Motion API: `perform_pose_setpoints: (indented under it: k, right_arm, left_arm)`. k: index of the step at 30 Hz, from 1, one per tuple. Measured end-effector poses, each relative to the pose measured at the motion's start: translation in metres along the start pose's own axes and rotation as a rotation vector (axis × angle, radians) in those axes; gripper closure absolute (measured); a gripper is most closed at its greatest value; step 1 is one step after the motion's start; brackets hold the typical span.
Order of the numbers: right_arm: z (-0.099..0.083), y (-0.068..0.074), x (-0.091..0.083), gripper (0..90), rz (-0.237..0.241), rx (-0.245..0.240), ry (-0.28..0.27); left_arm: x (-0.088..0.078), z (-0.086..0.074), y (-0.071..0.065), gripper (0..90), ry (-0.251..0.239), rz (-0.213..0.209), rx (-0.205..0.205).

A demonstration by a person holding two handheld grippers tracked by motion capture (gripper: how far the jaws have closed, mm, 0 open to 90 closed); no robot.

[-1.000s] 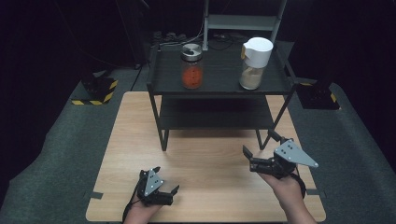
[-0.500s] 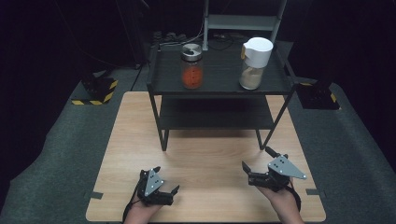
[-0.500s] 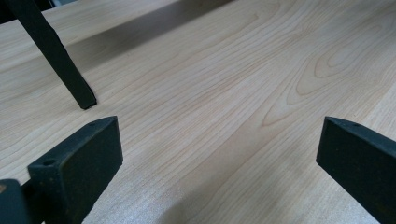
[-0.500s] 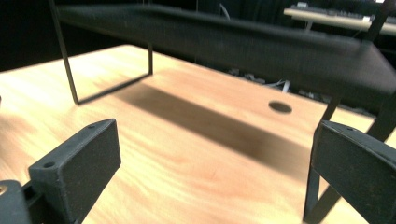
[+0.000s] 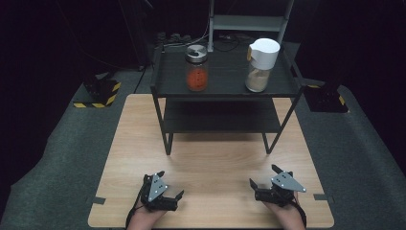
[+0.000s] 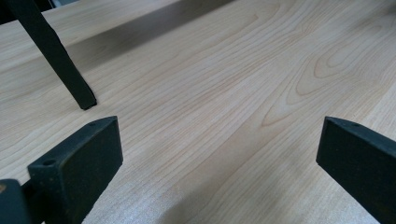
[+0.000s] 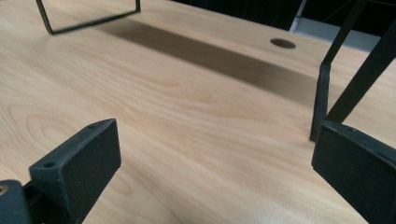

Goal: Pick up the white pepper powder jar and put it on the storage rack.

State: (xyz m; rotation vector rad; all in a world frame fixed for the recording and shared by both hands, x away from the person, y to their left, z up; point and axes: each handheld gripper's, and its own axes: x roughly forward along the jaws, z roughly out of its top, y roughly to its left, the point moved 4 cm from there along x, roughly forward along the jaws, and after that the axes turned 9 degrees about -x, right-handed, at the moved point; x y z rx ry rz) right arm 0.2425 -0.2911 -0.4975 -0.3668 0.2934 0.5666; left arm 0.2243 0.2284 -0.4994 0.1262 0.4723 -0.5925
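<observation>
The light wooden table (image 5: 210,158) carries a black two-tier metal shelf rack (image 5: 225,88) at its far half, and the near half is bare. On the rack's top tier stand a clear glass jar with a grey metal lid and red contents (image 5: 197,68) toward the left and a taller clear container with a white lid and beige powder (image 5: 260,64) toward the right, well apart from each other. Both grippers rest low at the near edge of the table, far from either jar. The left gripper (image 5: 168,188) has its jaws spread wide with nothing between them; its own view looks over bare wood with one black rack leg (image 6: 56,51) ahead. The right gripper (image 5: 265,176) is likewise wide open and empty, and its view takes in another rack leg (image 7: 322,98) close by its right jaw

This looks like a resting pose, with no grasp begun. A next move would call for lifting a gripper up and forward over the raised front rim of the top tier (image 5: 225,95) to reach a jar; that rim and the rack's legs are what stand in the way of a straight approach
</observation>
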Motion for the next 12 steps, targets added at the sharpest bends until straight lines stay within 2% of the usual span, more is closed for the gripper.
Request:
perform_pose_setpoints:
  k: [5, 12]
  right_arm:
    - [-0.0067, 0.0020, 0.0007, 0.3, -0.002, -0.013, 0.025]
    - [-0.0055, 0.0067, 0.0009, 0.5, -0.016, -0.045, 0.041]
  left_arm:
    - [0.0001, 0.0000, -0.0004, 0.7, 0.000, 0.000, 0.002]
    - [-0.0001, -0.0003, -0.0011, 0.7, -0.002, 0.004, 0.008]
